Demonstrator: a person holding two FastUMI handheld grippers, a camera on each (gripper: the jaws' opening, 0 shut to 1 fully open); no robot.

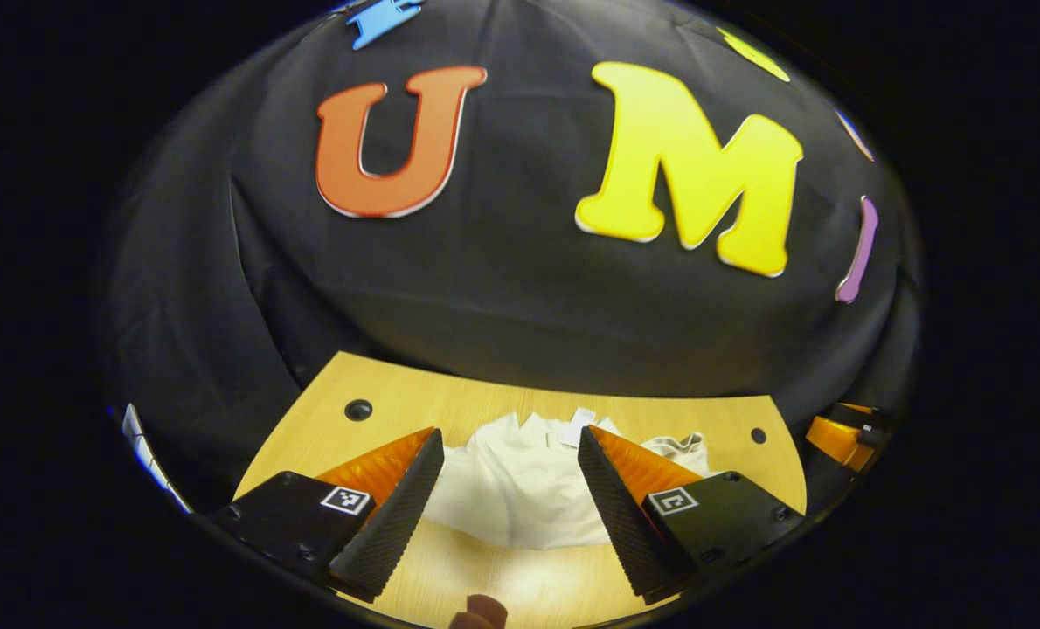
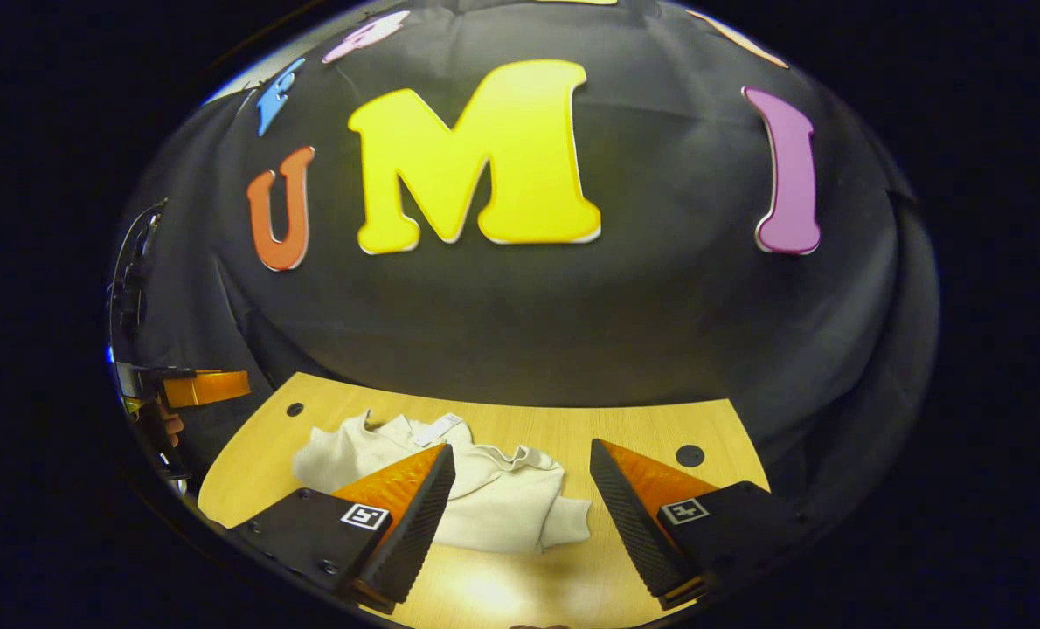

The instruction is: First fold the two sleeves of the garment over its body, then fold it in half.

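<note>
Black cloth wall [image 1: 502, 288] behind light wooden table [image 1: 450, 406].

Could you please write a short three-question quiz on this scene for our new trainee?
1. True or false: the left gripper has its jaws shut on the white garment.
2. What does the garment lie on: A) the wooden table, B) a chair, C) the floor?
3. In the right gripper view, how do the jaws of the right gripper stand?

Key: 1. False; they stand open, apart from the cloth. 2. A. 3. Open, holding nothing.
</note>
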